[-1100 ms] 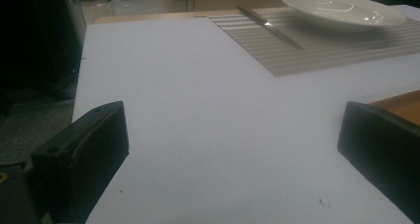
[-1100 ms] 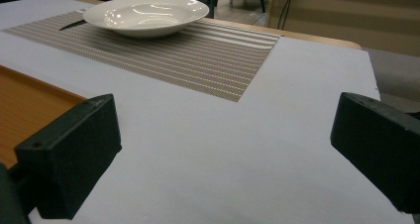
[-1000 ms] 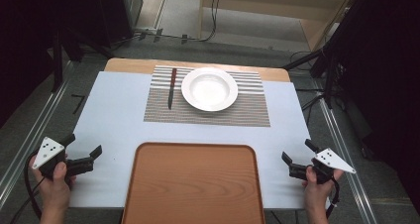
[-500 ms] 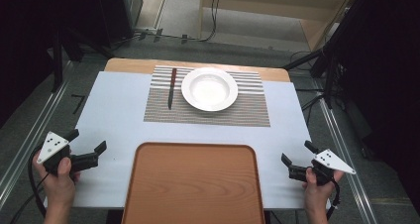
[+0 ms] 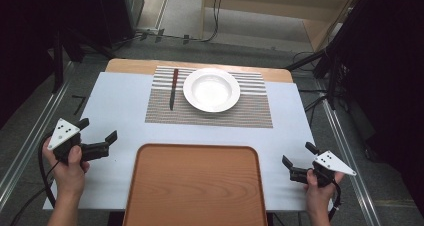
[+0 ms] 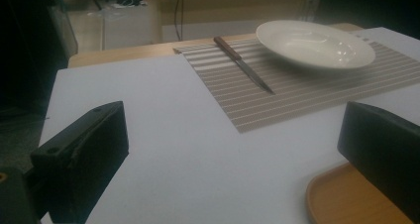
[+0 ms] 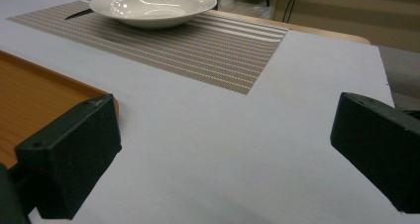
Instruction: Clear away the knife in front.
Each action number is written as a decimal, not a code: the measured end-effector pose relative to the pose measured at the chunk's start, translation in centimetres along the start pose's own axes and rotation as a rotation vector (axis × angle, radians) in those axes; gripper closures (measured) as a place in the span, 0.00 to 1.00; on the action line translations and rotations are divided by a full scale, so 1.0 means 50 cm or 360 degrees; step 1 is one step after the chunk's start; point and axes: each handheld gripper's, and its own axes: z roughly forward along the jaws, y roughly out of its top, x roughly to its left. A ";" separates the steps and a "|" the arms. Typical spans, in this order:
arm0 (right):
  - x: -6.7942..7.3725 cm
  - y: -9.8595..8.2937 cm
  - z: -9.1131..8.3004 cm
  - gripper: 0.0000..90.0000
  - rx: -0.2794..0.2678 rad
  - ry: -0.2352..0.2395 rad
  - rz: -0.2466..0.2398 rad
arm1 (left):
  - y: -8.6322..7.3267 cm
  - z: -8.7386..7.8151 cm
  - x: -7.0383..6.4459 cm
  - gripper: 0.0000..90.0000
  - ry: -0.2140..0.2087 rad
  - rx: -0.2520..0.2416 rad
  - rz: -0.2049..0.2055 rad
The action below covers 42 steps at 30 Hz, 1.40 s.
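Observation:
A white deep plate (image 5: 211, 89) sits on a striped placemat (image 5: 250, 111) at the far middle of the table. A knife (image 5: 173, 88) with a dark red handle lies on the mat just left of the plate. An orange-brown tray (image 5: 196, 186) rests at the near edge. My left gripper (image 5: 97, 129) hovers open over the white table left of the tray, holding nothing. At the near right corner my right gripper (image 5: 298, 155) is open too, with nothing between its jaws. The left gripper view has the knife (image 6: 242, 64) and plate (image 6: 315, 44) ahead, and the plate (image 7: 156, 5) also lies ahead in the right gripper view.
The white table top (image 5: 120, 103) has bare room on both sides of the mat. Its wooden back edge (image 5: 130, 65) meets a floor with cables and dark stands. Metal rails (image 5: 30, 136) run along both sides of the table.
My left gripper has moved up and slightly right, away from the near left corner. The right gripper has barely shifted.

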 end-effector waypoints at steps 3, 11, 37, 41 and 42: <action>0.001 0.000 0.001 0.00 0.0000 0.0001 -0.0004 | 0.017 0.008 -0.001 0.00 -0.0011 0.0012 -0.0011; 0.001 -0.001 0.002 0.00 -0.0005 0.0009 -0.0005 | 0.055 0.038 -0.012 0.00 -0.0040 0.0052 -0.0008; 0.004 -0.001 0.006 0.00 0.0009 0.0019 -0.0037 | 0.155 0.197 -0.071 0.00 -0.0146 0.0142 0.0018; 0.005 0.000 0.006 0.00 0.0014 0.0019 -0.0038 | 0.159 0.216 -0.073 0.00 -0.0155 0.0155 0.0004; 0.005 -0.001 0.006 0.00 0.0014 0.0019 -0.0039 | 0.161 0.225 -0.073 0.00 -0.0162 0.0165 -0.0004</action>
